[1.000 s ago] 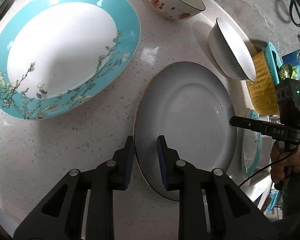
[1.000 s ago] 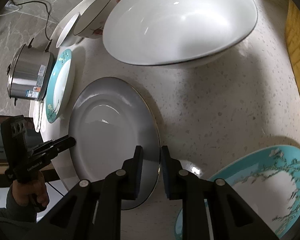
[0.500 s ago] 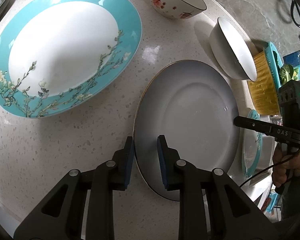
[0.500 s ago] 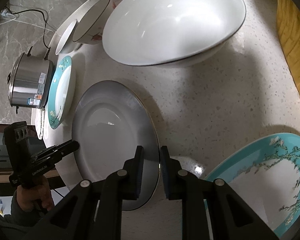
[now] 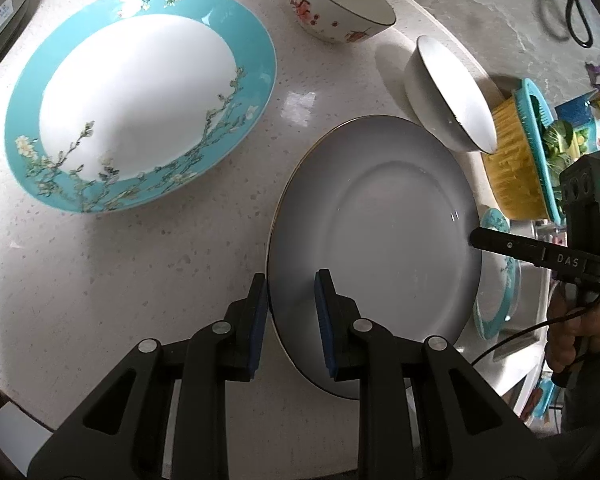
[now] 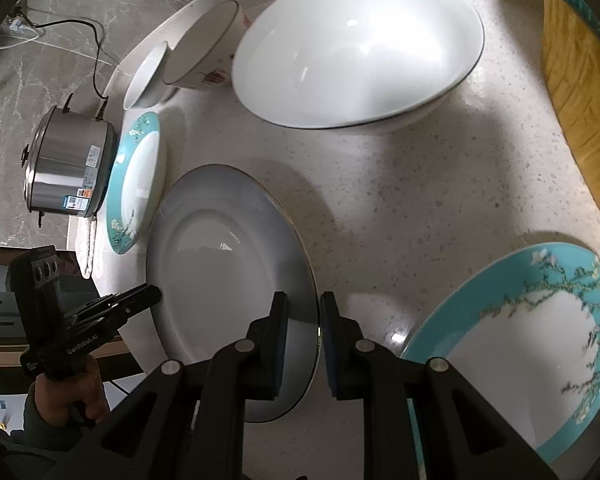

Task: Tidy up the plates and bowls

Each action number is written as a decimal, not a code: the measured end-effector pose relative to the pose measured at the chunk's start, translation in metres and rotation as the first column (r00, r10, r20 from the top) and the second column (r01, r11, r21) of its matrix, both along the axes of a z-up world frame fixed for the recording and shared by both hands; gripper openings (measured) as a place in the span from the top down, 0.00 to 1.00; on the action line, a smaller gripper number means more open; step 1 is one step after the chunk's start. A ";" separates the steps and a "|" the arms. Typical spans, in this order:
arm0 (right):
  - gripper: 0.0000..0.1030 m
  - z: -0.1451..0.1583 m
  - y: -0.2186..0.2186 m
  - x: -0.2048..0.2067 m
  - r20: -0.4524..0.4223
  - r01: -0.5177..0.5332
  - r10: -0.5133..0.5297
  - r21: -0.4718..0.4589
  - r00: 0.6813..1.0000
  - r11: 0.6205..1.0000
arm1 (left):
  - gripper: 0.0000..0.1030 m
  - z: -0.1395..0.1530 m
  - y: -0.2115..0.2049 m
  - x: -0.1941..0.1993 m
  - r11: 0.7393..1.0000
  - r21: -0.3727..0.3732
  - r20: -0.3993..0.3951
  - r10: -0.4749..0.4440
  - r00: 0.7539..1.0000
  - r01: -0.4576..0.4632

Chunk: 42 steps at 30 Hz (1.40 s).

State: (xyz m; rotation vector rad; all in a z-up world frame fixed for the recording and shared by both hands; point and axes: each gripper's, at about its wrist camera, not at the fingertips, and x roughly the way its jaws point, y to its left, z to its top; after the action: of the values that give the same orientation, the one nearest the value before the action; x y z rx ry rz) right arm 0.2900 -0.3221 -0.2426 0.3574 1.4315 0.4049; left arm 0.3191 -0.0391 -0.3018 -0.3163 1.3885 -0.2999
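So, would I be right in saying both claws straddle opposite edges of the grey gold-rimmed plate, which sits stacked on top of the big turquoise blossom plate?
Not quite. The grey plate is not stacked: the left wrist view shows it lying on the countertop beside the big turquoise blossom plate, bare stone between them. The rest holds: the left claw and right claw each straddle its rim, on opposite sides.

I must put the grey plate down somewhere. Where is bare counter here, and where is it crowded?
Bare counter lies between the grey plate, white bowl and right teal plate, and near the left gripper below the left teal plate. The floral bowl end is crowded.
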 end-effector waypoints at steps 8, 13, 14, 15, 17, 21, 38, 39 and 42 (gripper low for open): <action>0.82 0.020 0.011 -0.022 0.017 0.022 -0.022 0.013 1.000 1.000 | 0.80 0.020 0.018 -0.020 1.000 0.000 0.007 -0.026 1.000 0.026; 0.82 0.022 0.023 -0.036 0.019 0.045 -0.045 0.025 0.999 0.999 | 0.79 0.023 0.037 -0.029 0.999 0.003 0.003 -0.046 0.999 0.046; 0.82 0.021 0.026 -0.038 0.016 0.048 -0.049 0.028 0.999 0.998 | 0.79 0.021 0.040 -0.030 0.999 0.006 -0.001 -0.052 0.999 0.052; 0.82 0.017 0.030 -0.040 0.010 0.053 -0.053 0.026 0.999 0.998 | 0.79 0.018 0.044 -0.031 0.998 0.009 -0.006 -0.057 0.998 0.057; 0.82 0.010 0.037 -0.044 0.001 0.063 -0.063 0.021 0.998 0.998 | 0.79 0.013 0.048 -0.031 0.998 0.016 -0.010 -0.068 0.998 0.068; 0.82 -0.004 0.043 -0.047 -0.020 0.088 -0.087 0.022 0.996 0.996 | 0.79 0.002 0.058 -0.031 0.995 0.029 -0.019 -0.092 0.996 0.092; 0.80 -0.032 0.058 -0.065 -0.019 0.143 -0.143 -0.030 0.989 0.989 | 0.79 -0.023 0.062 -0.029 0.986 0.052 -0.016 -0.157 0.987 0.158; 0.80 -0.032 0.058 -0.065 -0.016 0.143 -0.143 -0.030 0.990 0.989 | 0.78 -0.022 0.061 -0.029 0.986 0.055 -0.016 -0.156 0.988 0.156; 0.80 -0.032 0.060 -0.066 0.008 0.125 -0.125 -0.042 0.992 0.991 | 0.77 -0.021 0.057 -0.032 0.987 0.069 -0.007 -0.147 0.989 0.147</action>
State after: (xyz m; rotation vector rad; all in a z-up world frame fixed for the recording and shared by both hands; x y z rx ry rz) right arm 0.2242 -0.2617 -0.2741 0.4085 1.4020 0.2732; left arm 0.2868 0.0177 -0.3229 -0.1571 1.4231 -0.3719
